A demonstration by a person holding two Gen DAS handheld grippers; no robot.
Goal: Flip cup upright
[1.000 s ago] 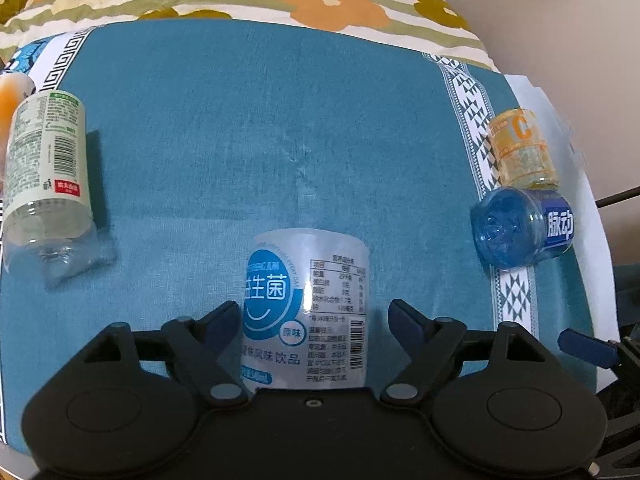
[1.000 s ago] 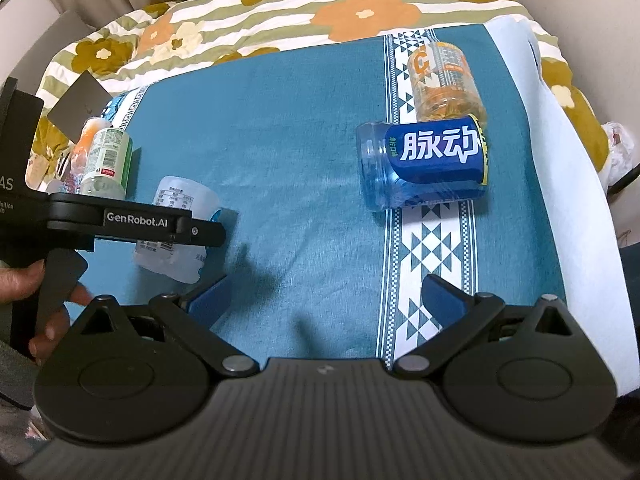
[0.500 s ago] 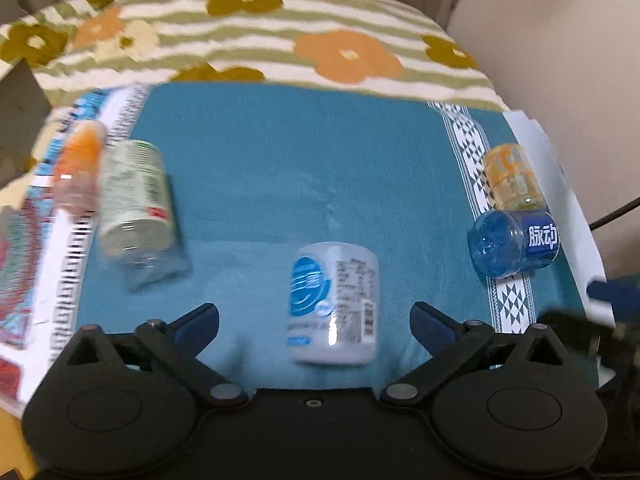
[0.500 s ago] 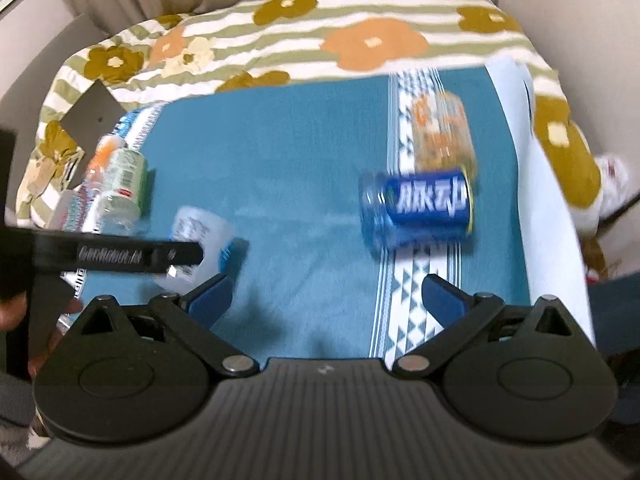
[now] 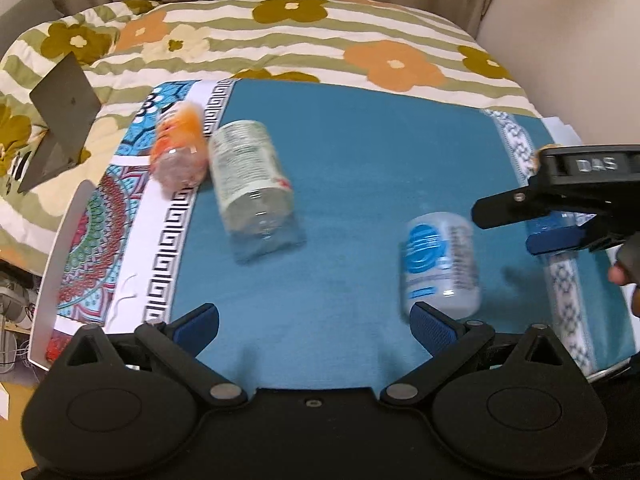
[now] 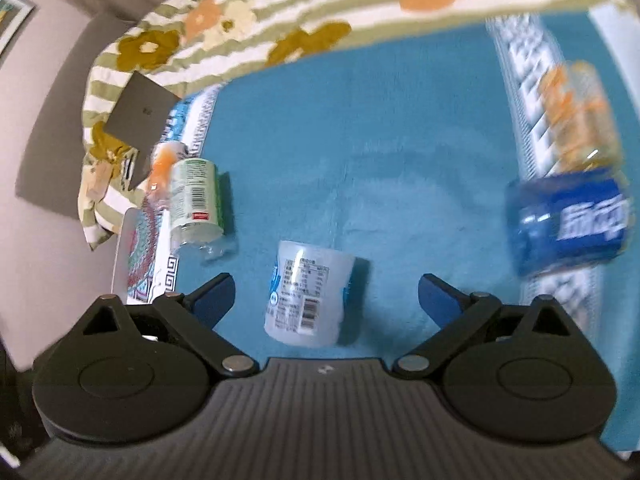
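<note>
Both grippers wide open, holding nothing; white cup free on the blue cloth.

Blue cloth (image 5: 360, 152) covers the flowered bedspread (image 5: 280, 36). Left gripper (image 5: 314, 326) and right gripper (image 6: 326, 294) hang w/ jaws spread. White cup (image 6: 308, 294) w/ blue label sits near edge, centre-right, betw. right gripper's fingers but untouched. Far left: green-label bottle (image 5: 250, 184) lying just beside orange bottle (image 5: 180, 146). Right: blue bottle (image 6: 568, 220), blurred.
</note>
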